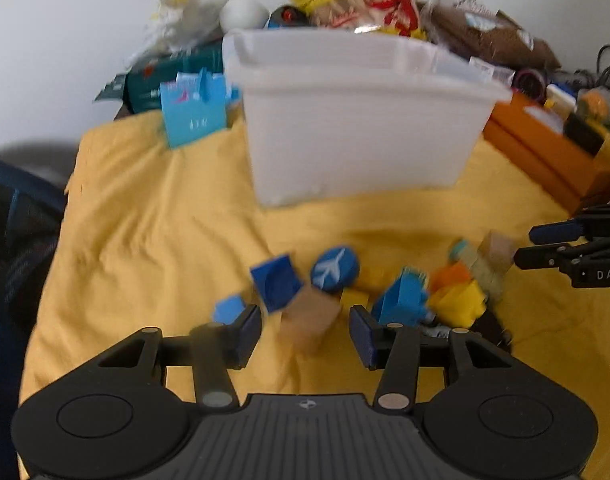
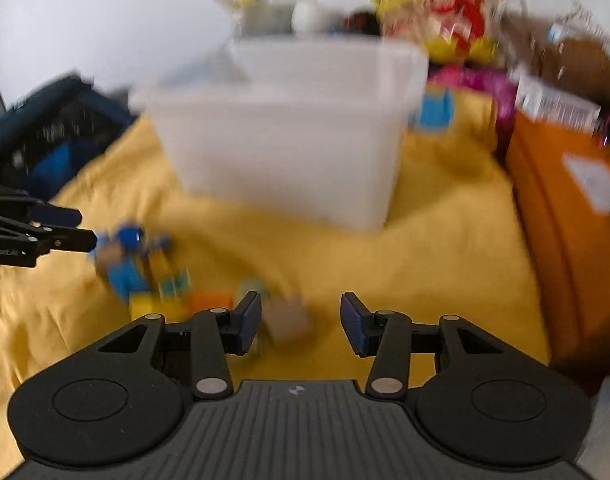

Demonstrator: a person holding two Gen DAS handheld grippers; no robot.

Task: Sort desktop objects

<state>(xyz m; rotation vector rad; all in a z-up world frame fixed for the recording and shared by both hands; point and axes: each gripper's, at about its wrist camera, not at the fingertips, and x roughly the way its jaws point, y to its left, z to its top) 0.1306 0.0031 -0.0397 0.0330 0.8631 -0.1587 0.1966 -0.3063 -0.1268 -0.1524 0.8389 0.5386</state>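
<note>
while both views blur, i see my left gripper [image 1: 305, 330] spread wide around a tan wooden block [image 1: 311, 316] on the yellow cloth [image 1: 145, 216], block tilted, long axis probably pointing toward the white bin [image 1: 357, 128]. my right gripper [image 2: 301, 322] gapes too, nothing held, another tan block [image 2: 289, 320] between its fingers.
</note>
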